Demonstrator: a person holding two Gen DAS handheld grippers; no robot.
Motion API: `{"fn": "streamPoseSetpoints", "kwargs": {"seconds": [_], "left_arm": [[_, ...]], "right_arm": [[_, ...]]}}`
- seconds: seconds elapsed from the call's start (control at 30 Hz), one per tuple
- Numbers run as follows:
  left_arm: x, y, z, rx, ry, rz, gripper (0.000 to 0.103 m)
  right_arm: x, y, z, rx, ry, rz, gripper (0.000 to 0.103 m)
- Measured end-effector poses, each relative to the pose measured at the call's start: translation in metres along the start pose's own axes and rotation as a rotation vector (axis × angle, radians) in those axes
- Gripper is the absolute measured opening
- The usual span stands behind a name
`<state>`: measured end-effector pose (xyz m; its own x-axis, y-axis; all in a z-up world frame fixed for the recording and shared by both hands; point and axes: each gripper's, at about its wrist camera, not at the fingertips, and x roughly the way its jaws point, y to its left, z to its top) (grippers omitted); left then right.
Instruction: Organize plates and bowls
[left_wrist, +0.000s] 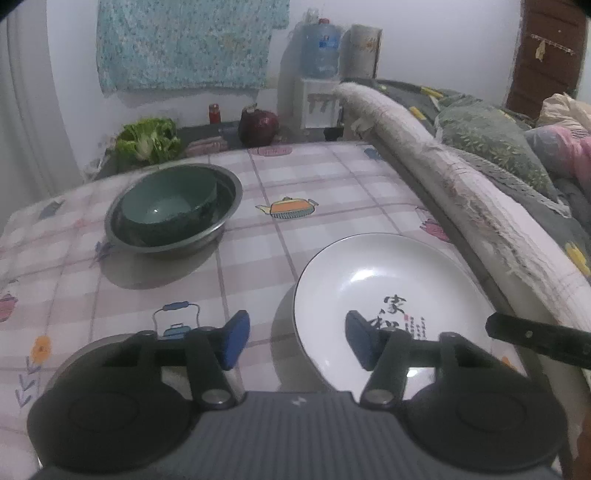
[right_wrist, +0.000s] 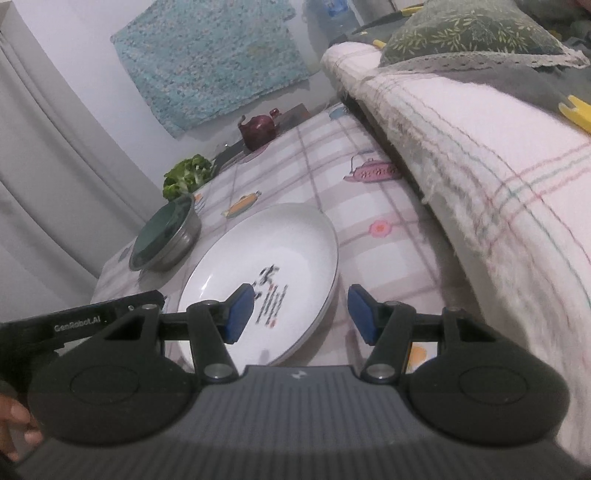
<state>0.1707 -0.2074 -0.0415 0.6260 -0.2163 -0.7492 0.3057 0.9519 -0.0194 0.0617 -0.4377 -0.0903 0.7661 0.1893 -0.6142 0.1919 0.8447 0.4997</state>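
Observation:
A white plate (left_wrist: 388, 288) with black calligraphy lies at the near right of the checked tablecloth (left_wrist: 258, 258). Farther left, a green bowl (left_wrist: 166, 206) sits inside a steel basin (left_wrist: 229, 192). My left gripper (left_wrist: 297, 341) is open, with the plate's left rim between its blue pads (left_wrist: 236, 339) and neither pad pressing on it. In the right wrist view the plate (right_wrist: 266, 251) lies ahead, and my right gripper (right_wrist: 301, 314) is open astride its right rim. The basin (right_wrist: 177, 240) stands beyond. Part of the left gripper's body (right_wrist: 74, 325) shows at the left.
A lettuce (left_wrist: 147, 140), a dark red round vegetable (left_wrist: 258, 125) and a small red jar (left_wrist: 214, 112) stand at the table's far edge. A bed with a rolled blanket (left_wrist: 443, 177) borders the table's right side. A curtain (right_wrist: 55, 147) hangs at left. A hand (right_wrist: 14, 424) shows.

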Motion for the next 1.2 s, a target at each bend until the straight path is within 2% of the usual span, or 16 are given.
{"fn": "streamPoseSetpoints", "kwargs": {"seconds": [0.27,0.4,0.47,0.53,0.6,0.9,1.2], "left_arm": [[0.040,-0.002,0.011,-0.018,0.101,0.014,0.039],[0.052,-0.002,0.013,-0.030,0.136,0.014,0.028],[0.056,-0.001,0.013,-0.038,0.155,0.015,0.026],[0.058,0.001,0.013,-0.054,0.165,-0.002,0.024],[0.058,-0.001,0.013,-0.057,0.171,-0.012,0.020],[0.043,-0.004,0.004,-0.031,0.170,0.019,0.018],[0.004,-0.003,-0.032,-0.015,0.182,0.005,0.018]], "right_arm": [[0.029,-0.009,0.013,-0.016,0.009,-0.011,0.049],[0.044,-0.011,0.014,-0.026,0.028,-0.017,0.036],[0.051,-0.012,0.015,-0.023,0.037,-0.021,0.030],[0.055,-0.014,0.015,-0.019,0.040,-0.021,0.020],[0.058,-0.015,0.015,-0.014,0.043,-0.016,0.015],[0.051,-0.009,0.007,-0.031,0.060,-0.036,0.015],[0.016,0.003,-0.027,-0.050,0.092,-0.055,0.015]]}}
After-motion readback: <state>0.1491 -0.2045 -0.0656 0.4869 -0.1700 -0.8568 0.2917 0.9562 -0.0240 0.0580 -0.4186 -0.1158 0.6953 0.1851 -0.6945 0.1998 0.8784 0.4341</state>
